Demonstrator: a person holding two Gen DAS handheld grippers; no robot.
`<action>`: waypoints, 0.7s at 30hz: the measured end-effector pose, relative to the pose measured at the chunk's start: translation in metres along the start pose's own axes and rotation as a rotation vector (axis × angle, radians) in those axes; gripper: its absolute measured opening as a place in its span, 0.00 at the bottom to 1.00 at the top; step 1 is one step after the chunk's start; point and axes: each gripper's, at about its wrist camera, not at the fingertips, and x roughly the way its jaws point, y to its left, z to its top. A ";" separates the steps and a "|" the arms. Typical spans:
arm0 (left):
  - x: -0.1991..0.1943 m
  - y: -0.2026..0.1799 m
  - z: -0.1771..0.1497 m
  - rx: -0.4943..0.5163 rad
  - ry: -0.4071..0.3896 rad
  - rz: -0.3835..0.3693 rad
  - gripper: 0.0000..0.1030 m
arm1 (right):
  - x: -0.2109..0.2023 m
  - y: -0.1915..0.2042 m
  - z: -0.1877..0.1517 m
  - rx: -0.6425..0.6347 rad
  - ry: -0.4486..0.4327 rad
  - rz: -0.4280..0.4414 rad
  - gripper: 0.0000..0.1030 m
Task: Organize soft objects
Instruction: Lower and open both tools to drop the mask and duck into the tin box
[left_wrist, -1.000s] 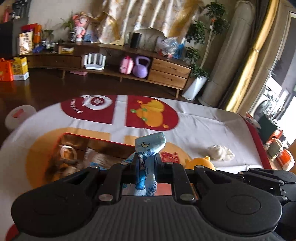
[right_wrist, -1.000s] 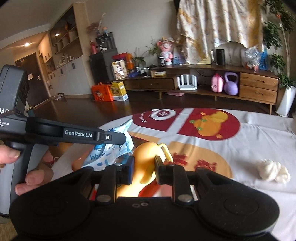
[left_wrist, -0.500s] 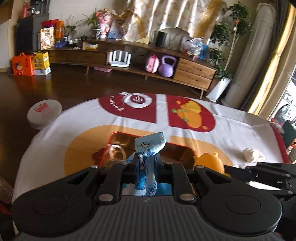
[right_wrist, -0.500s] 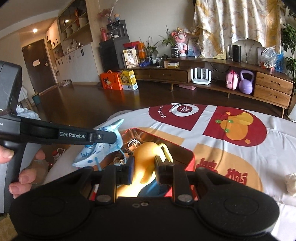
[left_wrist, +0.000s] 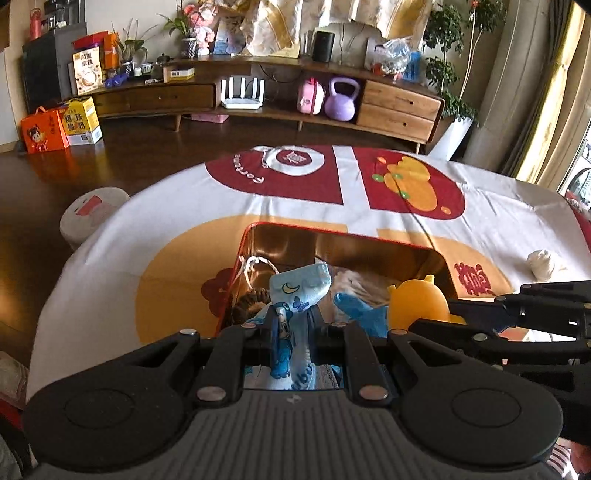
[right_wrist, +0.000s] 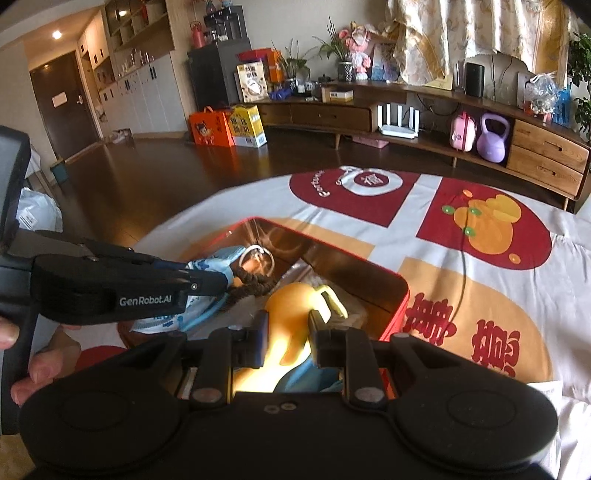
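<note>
Your tabletop (left_wrist: 192, 206) carries a white cloth printed with red and orange patches. On it sits the red tin box (left_wrist: 332, 230) with a gold inside, open at the top, already containing a dark braided item (right_wrist: 255, 284) and a white ring (right_wrist: 258, 254).

Your left gripper (left_wrist: 293, 325) is clenched on the light blue printed sock (left_wrist: 299, 291), which hangs over the box's near left part. Your right gripper (right_wrist: 286, 328) is clenched on the orange soft toy (right_wrist: 295, 310), also held over the box, just right of the sock in the left wrist view.

A small white soft object (left_wrist: 541, 264) lies on the cloth, well apart to the right of the box.
</note>
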 end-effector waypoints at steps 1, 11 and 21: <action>0.003 0.000 -0.001 0.001 0.004 0.000 0.14 | 0.002 0.000 -0.001 0.000 0.005 -0.001 0.20; 0.019 -0.002 -0.010 -0.004 0.055 -0.025 0.14 | 0.018 -0.001 -0.011 -0.011 0.060 -0.022 0.21; 0.019 -0.003 -0.012 0.004 0.062 -0.032 0.17 | 0.012 0.001 -0.011 -0.013 0.073 -0.011 0.27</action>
